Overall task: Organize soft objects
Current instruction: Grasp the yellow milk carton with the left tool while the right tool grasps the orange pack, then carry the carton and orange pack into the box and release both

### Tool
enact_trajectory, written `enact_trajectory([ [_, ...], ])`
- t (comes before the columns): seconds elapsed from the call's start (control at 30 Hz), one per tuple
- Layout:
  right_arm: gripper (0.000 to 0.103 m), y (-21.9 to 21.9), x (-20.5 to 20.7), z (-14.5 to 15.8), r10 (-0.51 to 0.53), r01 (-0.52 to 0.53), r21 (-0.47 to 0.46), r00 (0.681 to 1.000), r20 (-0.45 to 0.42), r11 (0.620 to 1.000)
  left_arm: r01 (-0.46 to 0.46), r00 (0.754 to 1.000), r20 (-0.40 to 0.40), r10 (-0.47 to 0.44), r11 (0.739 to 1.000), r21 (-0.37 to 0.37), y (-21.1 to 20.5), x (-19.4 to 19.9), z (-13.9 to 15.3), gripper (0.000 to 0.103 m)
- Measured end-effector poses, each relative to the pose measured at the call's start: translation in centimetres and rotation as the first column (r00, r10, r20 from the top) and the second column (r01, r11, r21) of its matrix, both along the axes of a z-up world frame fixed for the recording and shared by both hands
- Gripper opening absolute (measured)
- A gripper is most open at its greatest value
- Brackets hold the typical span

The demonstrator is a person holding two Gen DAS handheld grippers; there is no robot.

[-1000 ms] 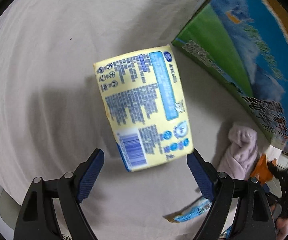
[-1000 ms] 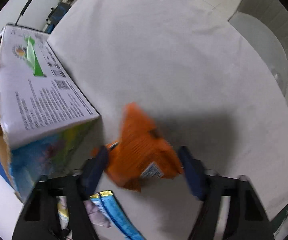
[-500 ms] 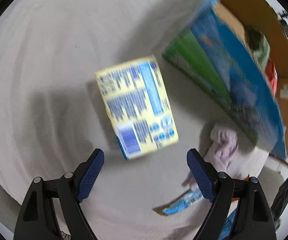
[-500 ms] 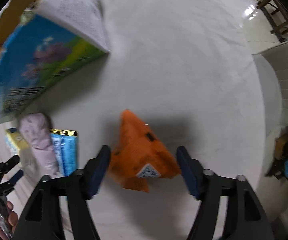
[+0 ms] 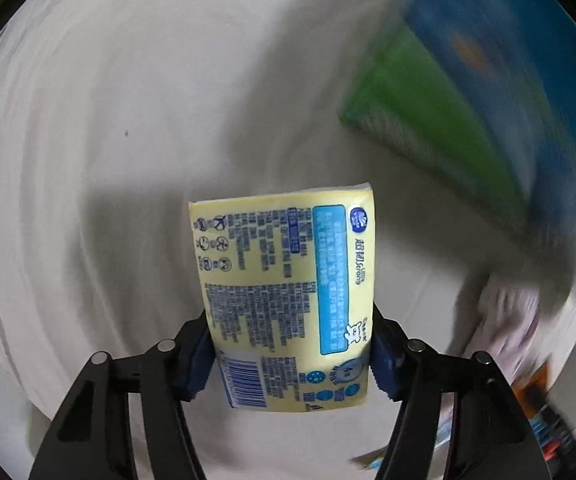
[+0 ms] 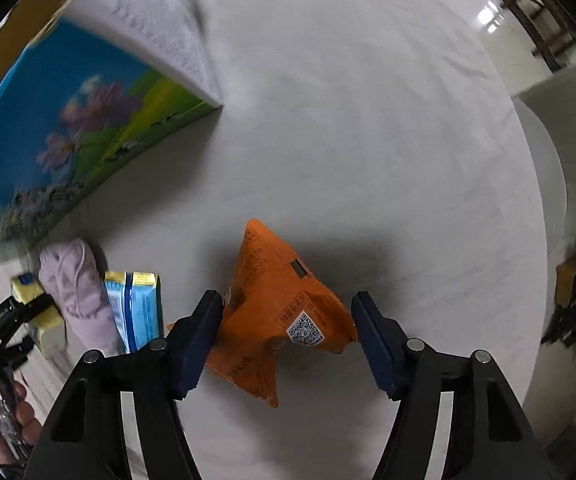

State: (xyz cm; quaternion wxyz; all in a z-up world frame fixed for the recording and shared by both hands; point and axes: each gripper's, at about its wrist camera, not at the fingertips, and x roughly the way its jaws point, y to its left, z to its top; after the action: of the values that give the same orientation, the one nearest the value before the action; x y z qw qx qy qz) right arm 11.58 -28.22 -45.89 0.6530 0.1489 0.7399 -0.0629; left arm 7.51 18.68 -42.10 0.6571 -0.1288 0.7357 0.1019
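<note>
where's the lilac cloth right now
In the right wrist view the lilac cloth lies low on the left, just below the printed box, between the yellow pack and the blue packet.

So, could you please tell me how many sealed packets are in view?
3: a yellow tissue pack clamped in the left gripper, an orange snack bag between the right gripper's fingers, and a blue packet beside it.

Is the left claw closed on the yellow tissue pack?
Yes, the left claw has both blue pads pressed against the sides of the yellow tissue pack.
</note>
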Motion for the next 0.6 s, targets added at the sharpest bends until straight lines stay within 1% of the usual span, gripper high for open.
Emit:
enact_trajectory([
  [0.07,0.063,1.1,-0.3,0.3,0.092,-0.092,-0.020,0.996,-0.010,0.996,0.045,0.999,-0.013,-0.045,0.999,-0.004,-1.6,-1.4,-0.5,0.062],
  [0.13,0.063,1.8,-0.9,0.4,0.176,-0.176,-0.019,0.984,-0.025,0.984,0.100,0.995,-0.014,-0.100,0.995,-0.006,-3.4,-2.9,-0.6,0.062],
  [0.17,0.063,2.3,-1.3,0.6,0.228,-0.228,-0.011,0.973,-0.026,0.974,0.130,0.991,-0.014,-0.130,0.991,-0.013,-3.9,-3.5,-0.5,0.062],
  [0.2,0.063,2.7,-1.8,0.7,0.256,-0.257,-0.016,0.966,-0.028,0.966,0.157,0.987,-0.017,-0.158,0.987,-0.014,-4.5,-4.3,-0.4,0.062],
  [0.27,0.064,2.7,-2.4,1.3,0.258,-0.258,-0.037,0.966,-0.013,0.965,0.176,0.984,-0.017,-0.177,0.984,-0.015,-5.5,-4.9,-0.7,0.062],
  [0.3,0.064,2.7,-2.6,1.5,0.249,-0.249,-0.042,0.968,-0.004,0.968,0.174,0.985,-0.021,-0.174,0.985,-0.011,-6.1,-4.9,-1.0,0.062],
  [0.33,0.069,2.5,-2.8,2.0,0.217,-0.217,-0.047,0.976,0.005,0.975,0.162,0.986,-0.030,-0.162,0.987,-0.013,-5.4,-4.4,-1.4,0.062],
  [0.37,0.073,2.4,-3.2,2.2,0.171,-0.170,-0.050,0.985,0.011,0.984,0.150,0.988,-0.035,-0.151,0.988,-0.019,-4.7,-3.6,-1.6,0.064],
  [0.4,0.075,1.6,-3.7,2.3,0.091,-0.090,-0.041,0.996,0.012,0.995,0.143,0.989,-0.025,-0.143,0.990,-0.017,-4.0,-2.5,-1.4,0.064],
  [0.43,0.077,1.1,-4.2,2.2,0.031,-0.031,-0.019,1.000,0.006,0.999,0.136,0.990,-0.021,-0.136,0.991,-0.012,-3.6,-2.3,-1.4,0.065],
  [0.53,0.077,-0.3,-4.9,1.0,-0.095,0.095,0.022,0.995,-0.018,0.995,0.130,0.991,-0.025,-0.130,0.991,-0.013,-3.0,-1.2,-1.9,0.066],
  [0.57,0.077,-0.3,-5.1,0.5,-0.130,0.131,0.032,0.991,-0.026,0.991,0.129,0.991,-0.025,-0.130,0.992,-0.010,-3.5,0.2,-2.1,0.066],
  [0.6,0.077,-0.3,-5.2,-0.2,-0.154,0.156,0.053,0.987,-0.036,0.986,0.131,0.991,-0.021,-0.131,0.991,-0.005,-4.2,-0.3,-1.1,0.066],
])
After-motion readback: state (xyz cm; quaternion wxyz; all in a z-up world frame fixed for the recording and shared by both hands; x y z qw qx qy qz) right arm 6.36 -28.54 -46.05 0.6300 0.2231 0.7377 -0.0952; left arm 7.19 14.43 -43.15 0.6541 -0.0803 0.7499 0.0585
